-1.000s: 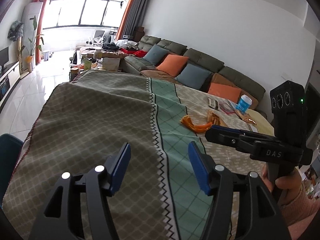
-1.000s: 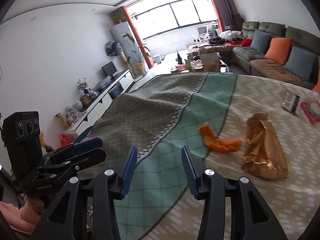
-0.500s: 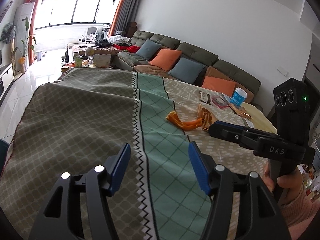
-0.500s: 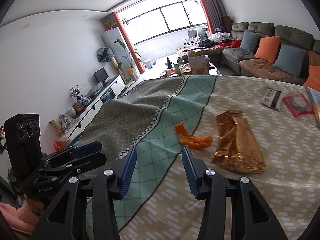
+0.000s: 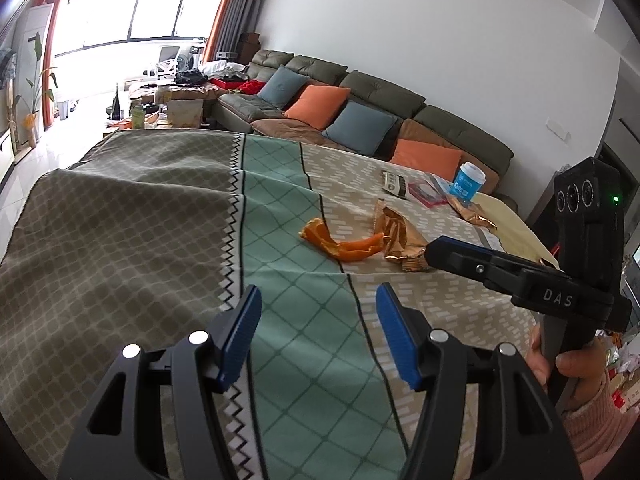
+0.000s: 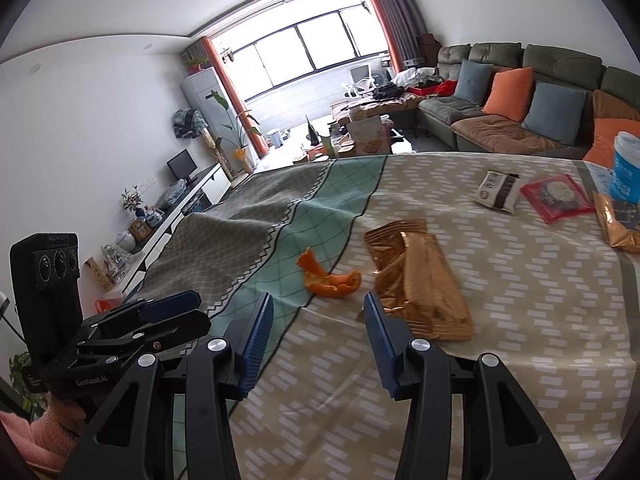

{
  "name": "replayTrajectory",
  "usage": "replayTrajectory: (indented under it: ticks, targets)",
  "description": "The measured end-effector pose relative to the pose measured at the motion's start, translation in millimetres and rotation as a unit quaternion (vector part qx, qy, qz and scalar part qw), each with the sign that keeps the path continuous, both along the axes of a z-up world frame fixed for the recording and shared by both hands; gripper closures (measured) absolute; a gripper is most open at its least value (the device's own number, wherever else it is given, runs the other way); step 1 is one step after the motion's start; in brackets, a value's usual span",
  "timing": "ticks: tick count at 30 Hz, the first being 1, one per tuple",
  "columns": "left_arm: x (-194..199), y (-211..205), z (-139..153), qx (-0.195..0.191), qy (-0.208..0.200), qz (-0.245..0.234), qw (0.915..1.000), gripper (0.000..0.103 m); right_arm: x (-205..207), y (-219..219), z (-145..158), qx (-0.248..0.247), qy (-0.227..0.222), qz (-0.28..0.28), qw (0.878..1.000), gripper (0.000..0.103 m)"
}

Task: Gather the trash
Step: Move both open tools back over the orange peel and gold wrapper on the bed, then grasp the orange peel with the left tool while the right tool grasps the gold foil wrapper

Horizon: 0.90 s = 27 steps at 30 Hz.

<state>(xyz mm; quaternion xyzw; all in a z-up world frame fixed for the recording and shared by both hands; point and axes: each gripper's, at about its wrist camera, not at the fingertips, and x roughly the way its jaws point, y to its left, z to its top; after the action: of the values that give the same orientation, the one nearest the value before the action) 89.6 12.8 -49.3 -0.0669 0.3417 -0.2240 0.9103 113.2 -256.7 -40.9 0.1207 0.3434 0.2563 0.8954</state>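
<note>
Trash lies scattered on the patterned tablecloth [image 6: 520, 300] that covers the table. Nearest the grippers is a curled orange peel [image 6: 328, 280] [image 5: 340, 244], sitting where the green checked band of the cloth meets the beige part. Just beside it, on the beige part, lies a crumpled gold wrapper [image 6: 420, 280] [image 5: 396, 236], its near end close to the peel. Farther back on the cloth rest a small black-and-white packet [image 6: 498, 190] [image 5: 394, 180] and a flat red packet [image 6: 556, 196] [image 5: 426, 192], near each other. At the far right stands a blue-and-white cup [image 6: 628, 168] [image 5: 468, 182], with a second gold wrapper [image 6: 618, 224] [image 5: 472, 212] just in front of it.

The right gripper [image 6: 318, 316] hovers above the cloth with its blue pads apart and nothing between them; the peel lies just ahead of the gap, and the right finger overlaps the near edge of the gold wrapper in the view, though contact cannot be told. The left gripper [image 5: 318, 312] also hangs over the green band with its jaws released and empty, the peel well ahead of it. Each gripper shows in the other's view at the edge, held by a hand [image 5: 568, 364] in a pink sleeve [image 6: 24, 440].

Beyond the table stand a long sofa [image 5: 360, 92] with orange and blue cushions, and a wide bright window [image 6: 312, 48].
</note>
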Motion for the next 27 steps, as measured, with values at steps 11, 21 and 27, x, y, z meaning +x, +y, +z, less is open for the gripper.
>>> replayTrajectory:
  ticks: [11,21,27]
  targets:
    - [26,-23,-4,-0.001,0.028,-0.023,0.9993,0.045,4,-22,-3,-0.007,0.007,-0.020,1.000,0.055]
    - [56,-38,-13,-0.013,0.071,-0.032,0.9969,0.052,14,-33,-3,-0.014,0.012,-0.028,0.999,0.055]
    - [75,-41,-21,-0.017,0.100,-0.026,0.9945,0.054,15,-36,-2,-0.013,0.015,-0.029,0.999,0.055]
